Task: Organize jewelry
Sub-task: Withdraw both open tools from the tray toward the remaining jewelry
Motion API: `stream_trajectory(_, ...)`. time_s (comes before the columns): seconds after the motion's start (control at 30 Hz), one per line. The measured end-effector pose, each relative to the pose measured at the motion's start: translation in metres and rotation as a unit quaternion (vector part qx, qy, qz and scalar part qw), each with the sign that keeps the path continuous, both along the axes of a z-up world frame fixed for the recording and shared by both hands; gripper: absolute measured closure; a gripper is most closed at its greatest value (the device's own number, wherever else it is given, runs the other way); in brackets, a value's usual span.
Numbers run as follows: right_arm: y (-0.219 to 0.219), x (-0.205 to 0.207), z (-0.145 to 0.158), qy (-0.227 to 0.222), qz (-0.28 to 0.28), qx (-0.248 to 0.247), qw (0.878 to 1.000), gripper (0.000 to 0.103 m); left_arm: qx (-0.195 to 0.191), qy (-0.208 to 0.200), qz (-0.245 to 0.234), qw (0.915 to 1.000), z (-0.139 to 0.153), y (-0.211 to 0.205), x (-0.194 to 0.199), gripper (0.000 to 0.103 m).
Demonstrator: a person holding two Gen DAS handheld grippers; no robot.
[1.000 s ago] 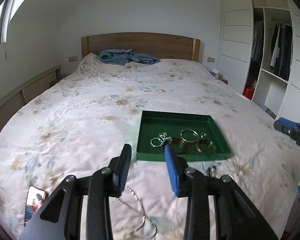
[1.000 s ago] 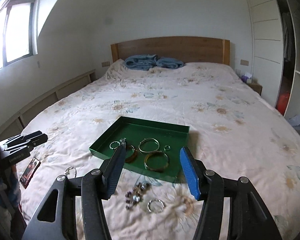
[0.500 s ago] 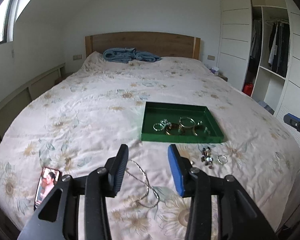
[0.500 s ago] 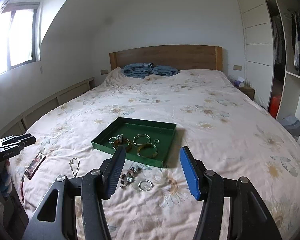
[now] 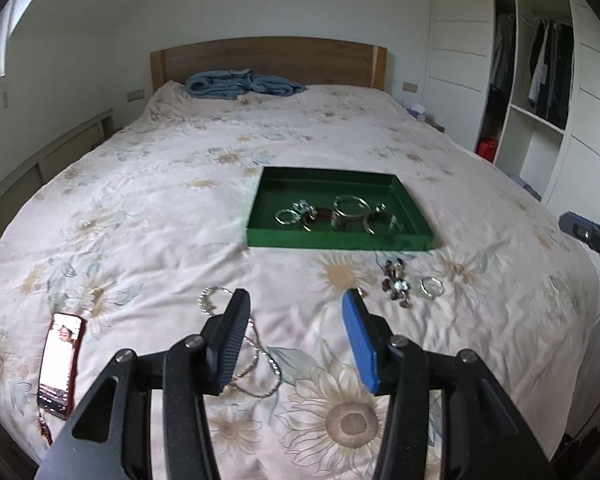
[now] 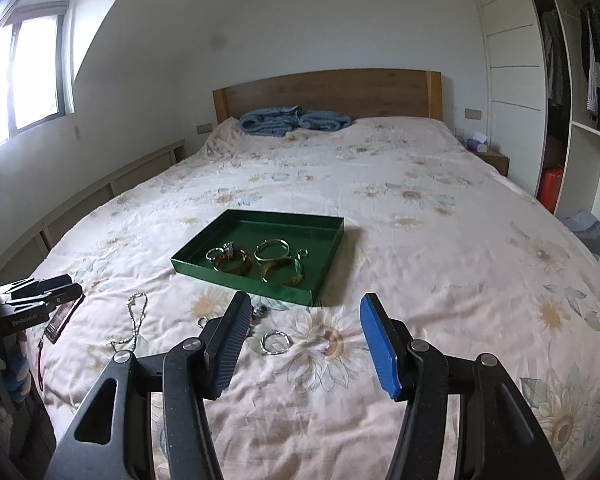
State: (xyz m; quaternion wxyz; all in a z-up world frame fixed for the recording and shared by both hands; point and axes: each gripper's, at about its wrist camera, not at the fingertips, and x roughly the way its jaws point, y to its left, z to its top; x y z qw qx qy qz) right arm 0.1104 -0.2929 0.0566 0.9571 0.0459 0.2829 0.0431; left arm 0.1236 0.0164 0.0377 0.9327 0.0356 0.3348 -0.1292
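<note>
Left tool (image 5: 296,312) held above the near part of the bed (image 5: 160,208), fingers spread wide with nothing between them; black pad on the left finger, blue pad on the right. Just under and beyond its left finger, a silver chain necklace (image 5: 256,350) lying looped on the sunflower-print cover, partly hidden by that finger. To the near left, a phone (image 5: 60,364) with a lit screen, flat on the cover close to the bed's edge. Right tool (image 6: 302,322) likewise spread wide and empty, hovering over the cover. Just beyond its left finger, a silver ring-shaped bangle (image 6: 275,342) flat on the cover, and beside it a dark beaded bracelet (image 5: 396,286), mostly hidden in the right wrist view. Farther out, near the middle of the bed, a shallow green tray (image 6: 324,264) holding two amber bangles (image 6: 232,261), a silver bangle (image 6: 272,249), and a few small silver rings and charms, too small to tell apart. At the far end, a crumpled blue blanket (image 6: 292,120) against the wooden headboard (image 6: 328,92). On the far right, an open wardrobe (image 5: 540,60) with hanging clothes; on the left wall, a window (image 6: 24,76).
</note>
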Motion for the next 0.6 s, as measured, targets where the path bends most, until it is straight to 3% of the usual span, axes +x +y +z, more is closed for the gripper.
stream_trajectory(0.6, 0.019, 0.055, -0.066, 0.082, 0.054, 0.002, 0.995, 0.046, 0.024, 0.067, -0.027, 0.9971, -0.066, -0.028, 0.044, 0.057)
